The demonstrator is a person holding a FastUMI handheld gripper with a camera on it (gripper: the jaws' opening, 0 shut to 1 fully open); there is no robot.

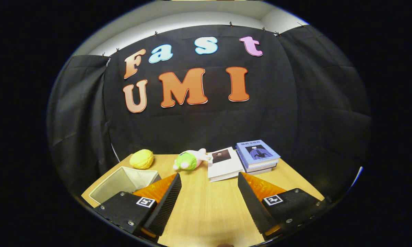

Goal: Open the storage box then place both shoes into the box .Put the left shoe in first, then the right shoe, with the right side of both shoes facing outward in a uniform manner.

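Jaws (pixel 209 202) stand wide apart with nothing between them but bare tabletop (pixel 206 209) — they grip nothing. Just beyond the left jaw, at the near left corner of the tabletop, sits the storage box (pixel 125 181), a pale fabric bin whose top already looks open, its inside empty as far as can be seen. So the opening step seems done or was never needed; no shoe lies in the box, and both placements are left to do. The box's long axis appears to run from near left toward far right, its mouth facing up, though the left jaw hides its near corner. Farther back lie a yellow plush toy (pixel 141 159), a green and pink plush toy (pixel 189 160), and to the right a white book (pixel 224 164) beside a stack of books (pixel 258 155).
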